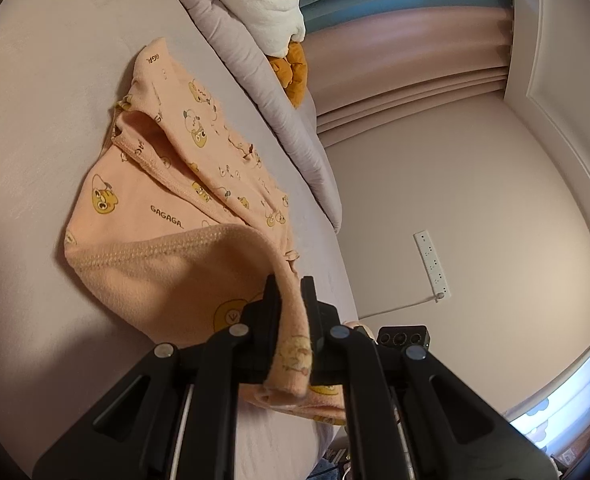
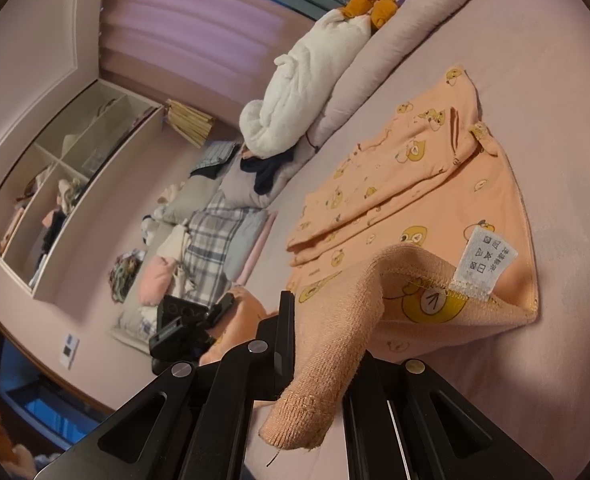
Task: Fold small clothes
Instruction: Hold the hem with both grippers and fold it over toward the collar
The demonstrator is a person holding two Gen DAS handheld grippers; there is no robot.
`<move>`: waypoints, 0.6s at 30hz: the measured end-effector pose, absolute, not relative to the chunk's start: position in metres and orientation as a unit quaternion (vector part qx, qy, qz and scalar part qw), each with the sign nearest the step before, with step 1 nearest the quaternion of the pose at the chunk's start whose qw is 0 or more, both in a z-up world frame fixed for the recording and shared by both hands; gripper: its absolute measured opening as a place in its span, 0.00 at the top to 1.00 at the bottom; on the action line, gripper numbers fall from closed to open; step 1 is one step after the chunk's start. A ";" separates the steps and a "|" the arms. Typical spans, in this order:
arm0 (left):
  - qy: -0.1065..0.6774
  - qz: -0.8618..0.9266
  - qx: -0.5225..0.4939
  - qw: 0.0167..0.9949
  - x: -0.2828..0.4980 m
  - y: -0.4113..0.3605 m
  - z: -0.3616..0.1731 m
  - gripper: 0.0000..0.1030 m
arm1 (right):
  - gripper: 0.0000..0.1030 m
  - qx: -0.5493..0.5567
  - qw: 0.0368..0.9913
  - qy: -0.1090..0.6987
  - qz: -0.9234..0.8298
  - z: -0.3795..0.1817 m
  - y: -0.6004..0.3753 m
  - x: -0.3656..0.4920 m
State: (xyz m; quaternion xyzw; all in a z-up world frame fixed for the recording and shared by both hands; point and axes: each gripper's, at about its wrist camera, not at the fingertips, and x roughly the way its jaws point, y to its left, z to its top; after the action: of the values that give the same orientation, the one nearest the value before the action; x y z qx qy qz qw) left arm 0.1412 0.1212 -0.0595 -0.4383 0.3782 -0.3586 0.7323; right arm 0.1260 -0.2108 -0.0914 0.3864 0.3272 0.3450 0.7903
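Cloth was what both tools had: the left gripper [image 1: 291, 300] was clamped tight on the hem of the peach garment [image 1: 167, 208], and the right gripper [image 2: 319, 344] was closed just as firmly on another stretch of that ribbed bottom edge. Holding the hem at two points apart kept it taut and straight, which looked like the start of carrying the lower part over the upper for a fold. The garment lay on the bed [image 1: 35, 100], its body flat on the sheet, sleeves already turned in across the chest, only the gripped edge raised off the surface. A white care label [image 2: 483, 264] stood up from the lifted seam.

Beyond the garment, a rolled grey quilt [image 1: 255, 80] ran along the bed's far side with a white plush blanket [image 2: 303, 92] and an orange soft toy [image 2: 375, 0] on it. The quilt sat close to the sleeves and could crowd the fold; otherwise nothing lay on the sheet in the hem's way.
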 end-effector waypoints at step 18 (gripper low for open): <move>0.362 -0.345 -0.448 0.741 0.179 0.127 -0.039 0.94 | 0.95 0.396 0.802 0.303 0.329 -0.070 -0.219 0.157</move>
State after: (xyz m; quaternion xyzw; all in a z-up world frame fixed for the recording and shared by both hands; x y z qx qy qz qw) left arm 0.1786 0.1267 -0.0392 -0.4480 0.3621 -0.3450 0.7411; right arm 0.1575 -0.2191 -0.0704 0.3961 0.3033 0.3286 0.8019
